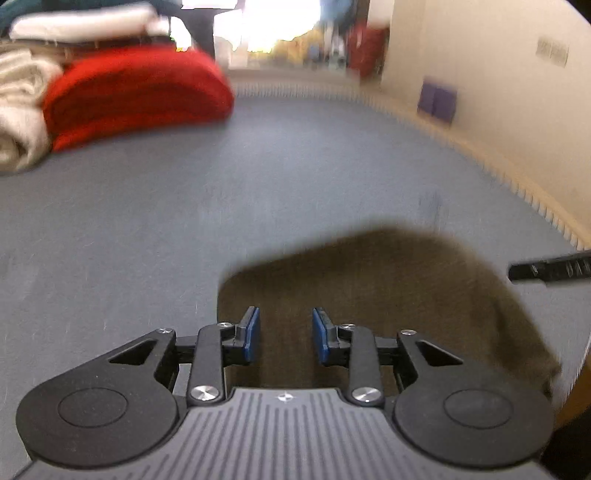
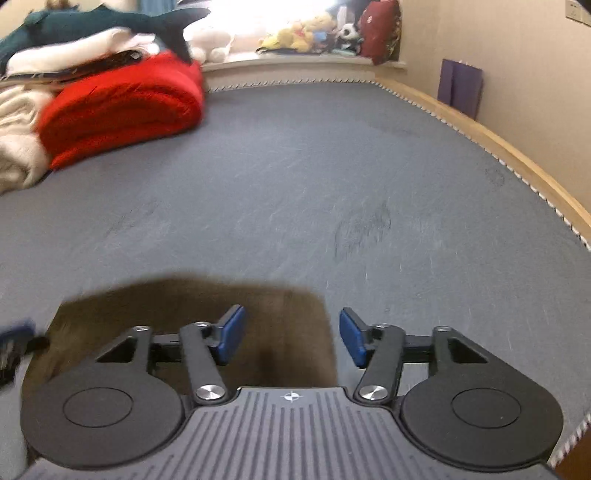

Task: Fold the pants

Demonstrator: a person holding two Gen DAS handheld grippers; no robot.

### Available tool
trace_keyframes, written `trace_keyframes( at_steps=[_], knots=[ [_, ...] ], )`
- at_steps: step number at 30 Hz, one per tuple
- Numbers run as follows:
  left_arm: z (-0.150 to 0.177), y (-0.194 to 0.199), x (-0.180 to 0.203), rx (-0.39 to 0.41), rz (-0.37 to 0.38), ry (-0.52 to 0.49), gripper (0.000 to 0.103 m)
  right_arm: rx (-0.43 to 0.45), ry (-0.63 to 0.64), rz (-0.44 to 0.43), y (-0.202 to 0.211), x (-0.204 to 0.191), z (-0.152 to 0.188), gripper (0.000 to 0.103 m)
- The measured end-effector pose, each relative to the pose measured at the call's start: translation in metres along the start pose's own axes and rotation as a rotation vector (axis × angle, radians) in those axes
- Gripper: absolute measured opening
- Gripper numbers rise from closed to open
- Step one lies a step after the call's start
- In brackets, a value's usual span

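Pants (image 1: 388, 295) lay as a compact brown rectangle, apparently folded; left gripper (image 1: 286, 334) and right gripper (image 2: 291, 334) hovered over them, jaws parted, empty.

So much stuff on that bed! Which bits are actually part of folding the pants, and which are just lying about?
Part of the job:
- brown pants
- left gripper, open
- right gripper, open

Just lying about:
- red blanket
- cream blanket
- shark plush
- stuffed toys
- purple folder
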State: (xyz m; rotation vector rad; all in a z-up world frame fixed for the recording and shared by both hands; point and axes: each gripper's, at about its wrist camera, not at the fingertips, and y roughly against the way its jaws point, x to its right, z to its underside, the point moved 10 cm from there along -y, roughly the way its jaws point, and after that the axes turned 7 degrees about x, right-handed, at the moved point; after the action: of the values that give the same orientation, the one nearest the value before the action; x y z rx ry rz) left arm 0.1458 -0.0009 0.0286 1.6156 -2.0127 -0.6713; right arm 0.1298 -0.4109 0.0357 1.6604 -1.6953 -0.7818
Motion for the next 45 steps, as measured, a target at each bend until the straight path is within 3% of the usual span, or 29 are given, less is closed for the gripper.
trace_keyframes(
  at_steps=[1, 4, 5, 6, 8, 10, 11, 13, 15, 18, 20, 24, 26, 29, 30, 32, 34, 38, 45],
  knots=[
    [0.015, -0.001, 0.003, -0.064, -0.005, -0.024, 0.035, -0.061, 0.010, 0.020, -0.001, 0.001, 0.018, 0.061],
    [0.027, 0.030, 0.008, -0.052, -0.062, -0.102, 0.040, -0.249, -0.038, 0.109, -0.006, 0.015, 0.079, 0.059],
    [0.029, 0.042, 0.010, -0.042, -0.054, -0.094, 0.043, -0.244, -0.099, 0.125, 0.000, 0.023, 0.090, 0.060],
    [0.032, 0.051, 0.013, -0.031, -0.038, -0.089, 0.051, -0.225, -0.146, 0.128, 0.006, 0.028, 0.094, 0.060],
    [0.056, 0.055, 0.022, -0.103, -0.011, -0.132, 0.063, -0.215, -0.195, 0.129, 0.018, 0.033, 0.101, 0.064],
    [0.077, 0.054, 0.023, -0.204, -0.028, -0.119, 0.063, -0.221, -0.206, 0.117, 0.029, 0.035, 0.109, 0.064],
    [0.073, 0.064, 0.023, -0.167, -0.049, -0.104, 0.062, -0.208, -0.210, 0.120, 0.037, 0.036, 0.108, 0.064],
    [0.054, 0.094, 0.030, -0.042, -0.051, -0.076, 0.068, -0.100, -0.236, 0.113, 0.062, 0.036, 0.092, 0.062],
    [0.036, 0.128, 0.037, 0.091, -0.057, -0.034, 0.090, 0.073, -0.236, 0.081, 0.101, 0.030, 0.066, 0.063],
    [0.025, 0.168, 0.044, 0.224, -0.089, 0.030, 0.095, 0.295, -0.179, 0.058, 0.159, 0.019, 0.034, 0.076],
    [0.025, 0.191, 0.047, 0.303, -0.155, 0.077, 0.095, 0.415, -0.147, 0.036, 0.193, 0.015, 0.017, 0.080],
    [0.031, 0.204, 0.069, 0.344, -0.125, 0.085, 0.095, 0.591, -0.099, -0.014, 0.244, 0.017, -0.002, 0.091],
    [0.032, 0.202, 0.080, 0.360, -0.119, 0.026, 0.095, 0.577, -0.066, -0.040, 0.240, 0.020, 0.008, 0.096],
    [0.042, 0.186, 0.086, 0.299, -0.085, -0.028, 0.095, 0.479, -0.036, -0.025, 0.209, 0.032, 0.033, 0.092],
    [0.046, 0.180, 0.085, 0.275, -0.084, -0.032, 0.095, 0.491, -0.008, -0.039, 0.205, 0.031, 0.033, 0.090],
    [0.052, 0.170, 0.079, 0.235, -0.111, -0.031, 0.095, 0.506, 0.029, -0.048, 0.198, 0.025, 0.041, 0.092],
    [0.059, 0.161, 0.071, 0.211, -0.149, -0.028, 0.096, 0.409, -0.031, -0.041, 0.175, 0.027, 0.058, 0.091],
    [0.065, 0.142, 0.057, 0.152, -0.144, 0.001, 0.096, 0.341, -0.034, -0.009, 0.138, 0.027, 0.069, 0.091],
    [0.075, 0.123, 0.046, 0.069, -0.135, 0.052, 0.096, 0.256, -0.038, -0.028, 0.111, 0.009, 0.086, 0.091]
  ],
)
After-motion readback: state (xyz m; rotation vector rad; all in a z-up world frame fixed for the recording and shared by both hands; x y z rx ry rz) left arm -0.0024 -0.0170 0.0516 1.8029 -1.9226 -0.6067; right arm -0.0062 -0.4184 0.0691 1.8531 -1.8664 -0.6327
